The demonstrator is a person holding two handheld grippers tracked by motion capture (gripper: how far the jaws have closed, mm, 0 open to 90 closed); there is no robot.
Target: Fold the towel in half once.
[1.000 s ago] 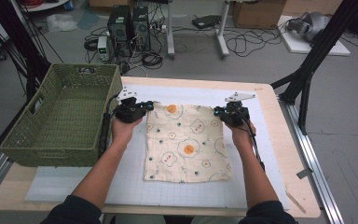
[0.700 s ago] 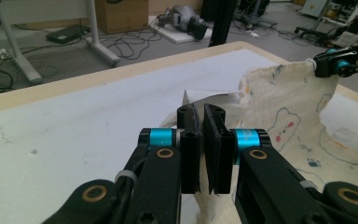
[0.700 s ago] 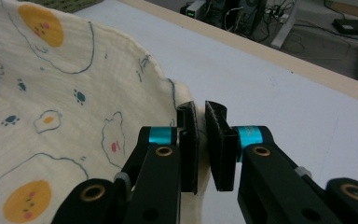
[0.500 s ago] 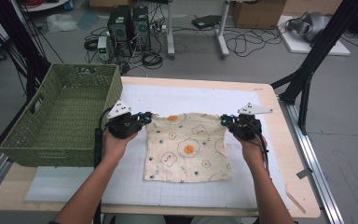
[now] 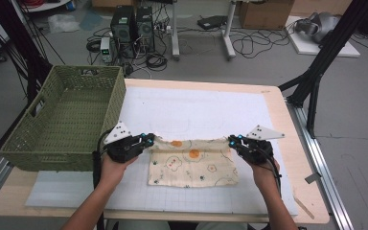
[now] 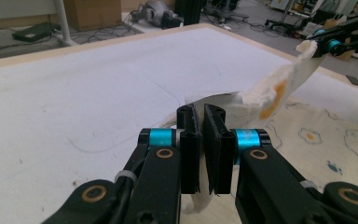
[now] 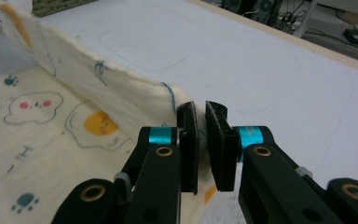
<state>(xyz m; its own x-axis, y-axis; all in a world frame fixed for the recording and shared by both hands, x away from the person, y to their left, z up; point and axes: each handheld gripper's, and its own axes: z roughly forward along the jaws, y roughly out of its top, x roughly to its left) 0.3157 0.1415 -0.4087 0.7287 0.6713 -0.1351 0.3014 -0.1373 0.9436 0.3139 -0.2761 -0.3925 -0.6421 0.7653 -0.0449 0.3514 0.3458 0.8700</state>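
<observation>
At far left, a woven green basket, deep and open-topped, sitting on the table's left edge with its right wall just beside the left hand. White mat over a pale wooden table, with a bare strip of wood along the right and far edges.

Left gripper near the mat's front half, jaws pinched almost together on one corner of the cloth; from the left gripper view, black ribbed pads clamped on thin cream fabric, with only a narrow slit between them. Held by a hand coming in from the bottom edge, a grey three-cornered plate on top.

Between the grippers, the cloth's far edge lifted off the mat and stretched taut in a shallow sag, the near part lying flat on the mat. Soft cream weave with a raw, slightly frayed hem, printed with fried eggs, paw marks and small cartoon faces. Wide bare mat beyond the lifted edge, up to the table's far side.

Right gripper level with the left, likewise closed on the opposite corner; in the right gripper view, cloth rising like a low wall from the jaws. Some open mat right of it, then the table's wooden border close by.
</observation>
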